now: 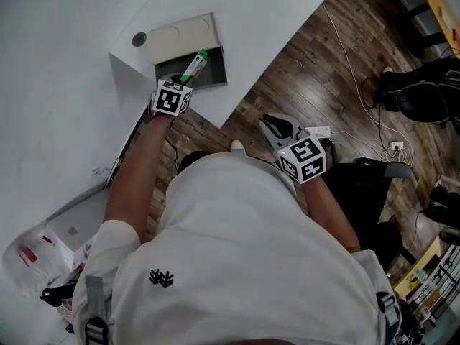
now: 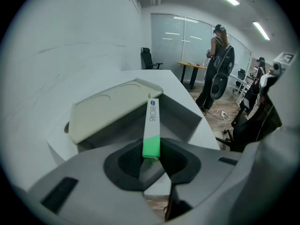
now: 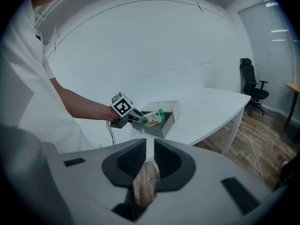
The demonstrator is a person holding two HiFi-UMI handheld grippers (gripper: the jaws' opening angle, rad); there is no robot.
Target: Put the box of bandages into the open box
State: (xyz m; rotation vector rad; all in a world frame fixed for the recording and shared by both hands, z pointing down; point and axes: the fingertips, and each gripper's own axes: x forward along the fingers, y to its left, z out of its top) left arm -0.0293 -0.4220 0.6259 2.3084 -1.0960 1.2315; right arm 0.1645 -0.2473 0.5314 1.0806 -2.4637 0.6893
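- White counter fills the upper left of the head view, and wood floor runs past its slanted edge.
- Left arm reaches forward, forearm bare. The left tool tips down toward the counter's near corner.
- Right tool hangs off the counter over the floor, close to the person's body. Its jaws stand a narrow slit apart with nothing between them.
- Left tool's jaws pinch the box of bandages, a slim white carton with a green part and blue print.
- That carton slants over the hollow of the open box. I cannot tell whether it touches the inside.
- Grey walls and a pale lid folded back make up the open box, which sits just beside the counter's edge.
- Bare counter lies around the open box on its far sides.
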